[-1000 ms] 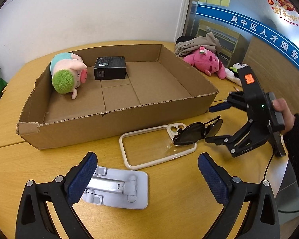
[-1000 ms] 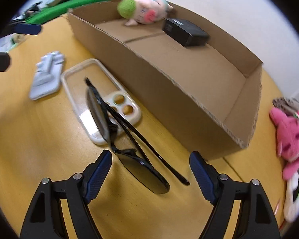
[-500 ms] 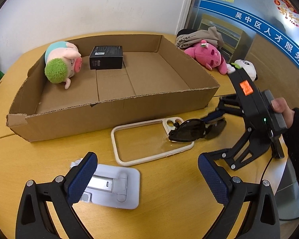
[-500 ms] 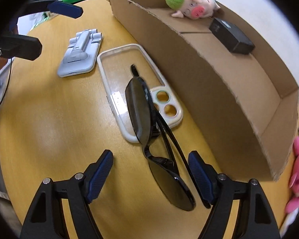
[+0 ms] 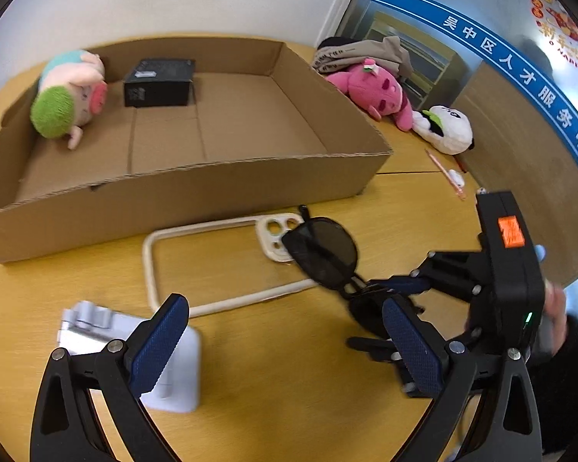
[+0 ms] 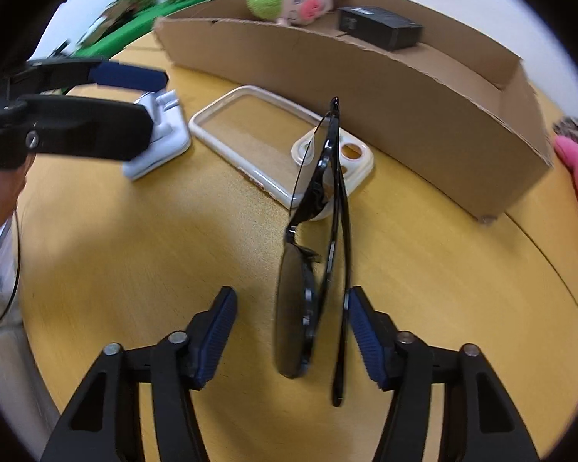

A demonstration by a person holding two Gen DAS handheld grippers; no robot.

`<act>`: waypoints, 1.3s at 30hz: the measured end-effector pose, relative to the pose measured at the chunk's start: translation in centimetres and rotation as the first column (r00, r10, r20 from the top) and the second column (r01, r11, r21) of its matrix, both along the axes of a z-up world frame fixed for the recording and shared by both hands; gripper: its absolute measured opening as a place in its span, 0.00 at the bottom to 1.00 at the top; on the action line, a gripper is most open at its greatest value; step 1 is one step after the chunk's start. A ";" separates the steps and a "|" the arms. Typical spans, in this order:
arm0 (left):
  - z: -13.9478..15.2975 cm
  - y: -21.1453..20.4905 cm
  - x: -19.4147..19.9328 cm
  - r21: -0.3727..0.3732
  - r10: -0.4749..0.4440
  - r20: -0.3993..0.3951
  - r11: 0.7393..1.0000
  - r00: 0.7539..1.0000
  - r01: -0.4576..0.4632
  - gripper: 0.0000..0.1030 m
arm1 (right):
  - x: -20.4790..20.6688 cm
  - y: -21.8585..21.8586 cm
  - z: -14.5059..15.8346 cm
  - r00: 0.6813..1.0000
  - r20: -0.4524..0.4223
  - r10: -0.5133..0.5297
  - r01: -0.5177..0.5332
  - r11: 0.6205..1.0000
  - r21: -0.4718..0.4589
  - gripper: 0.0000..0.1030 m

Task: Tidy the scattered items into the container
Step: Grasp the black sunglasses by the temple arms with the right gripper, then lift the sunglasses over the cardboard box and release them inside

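Observation:
Black sunglasses (image 6: pixel 320 231) lie folded on the wooden table, one lens resting on a cream phone case (image 6: pixel 273 146). My right gripper (image 6: pixel 291 327) is open with its pads on either side of the near lens and temple, not closed on them. It also shows in the left wrist view (image 5: pixel 400 308) around the sunglasses (image 5: pixel 321 254). My left gripper (image 5: pixel 285 346) is open and empty above a white phone stand (image 5: pixel 135 342), near the phone case (image 5: pixel 219 261). The cardboard box (image 5: pixel 181 188) holds a pig plush (image 5: pixel 71 96) and a black box (image 5: pixel 160 81).
A pink plush (image 5: pixel 377 88), a panda plush (image 5: pixel 447 129), a pink pen (image 5: pixel 445 173) and folded clothing (image 5: pixel 362 52) lie on the table right of the box. The box (image 6: pixel 404 92) stands just behind the phone case. The table edge curves close at the right.
My right gripper has moved forward over the sunglasses, so its pads now straddle the near lens, and its jaws have narrowed. My left gripper has shifted right, toward the phone stand's right side.

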State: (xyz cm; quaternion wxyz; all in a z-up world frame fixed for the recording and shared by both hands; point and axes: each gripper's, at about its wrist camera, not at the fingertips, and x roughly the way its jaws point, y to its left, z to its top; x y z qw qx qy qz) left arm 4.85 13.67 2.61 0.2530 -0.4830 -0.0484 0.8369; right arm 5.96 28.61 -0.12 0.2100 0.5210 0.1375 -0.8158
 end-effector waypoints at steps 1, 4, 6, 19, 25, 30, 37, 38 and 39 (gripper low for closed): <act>0.0 0.6 -0.3 0.016 -0.009 0.012 1.000 1.000 0.009 0.99 | 0.2 -0.1 0.1 0.999 -0.002 -0.036 0.036 0.999 -0.001 0.45; -0.5 1.9 -1.5 0.074 -0.037 0.064 0.997 0.997 0.033 0.98 | 0.4 0.7 0.0 0.988 0.009 -0.157 0.158 0.986 -0.053 0.29; -0.8 2.6 -2.1 0.093 -0.046 0.084 0.995 0.995 0.038 0.99 | 0.6 1.6 -0.2 0.974 0.006 -0.227 0.227 0.970 -0.092 0.27; -3.9 4.8 -4.8 0.122 -0.032 0.219 0.993 0.975 0.006 0.80 | 1.7 2.3 0.5 0.929 -0.031 -0.369 0.357 0.916 -0.183 0.20; -3.9 6.2 -4.7 0.051 -0.044 0.206 0.998 0.978 0.034 0.48 | 2.6 -0.9 1.1 0.929 -0.144 -0.341 0.330 0.939 -0.099 0.19; -3.7 5.0 -4.6 0.053 -0.016 0.213 0.999 0.977 0.005 0.37 | 2.9 -1.9 1.5 0.927 -0.183 -0.327 0.323 0.945 -0.054 0.19; -0.8 4.2 -4.2 0.009 0.020 0.147 1.000 0.989 -0.021 0.33 | 2.2 -3.2 3.1 0.921 -0.241 -0.307 0.308 0.951 -0.038 0.19; -0.3 3.9 -4.3 0.009 0.024 0.140 1.000 0.990 -0.026 0.33 | 2.1 -3.4 3.7 0.918 -0.251 -0.306 0.305 0.951 -0.044 0.19; 0.3 3.6 -4.4 0.005 0.030 0.132 0.999 0.991 -0.031 0.33 | 1.8 -3.5 3.9 0.917 -0.256 -0.305 0.303 0.952 -0.049 0.19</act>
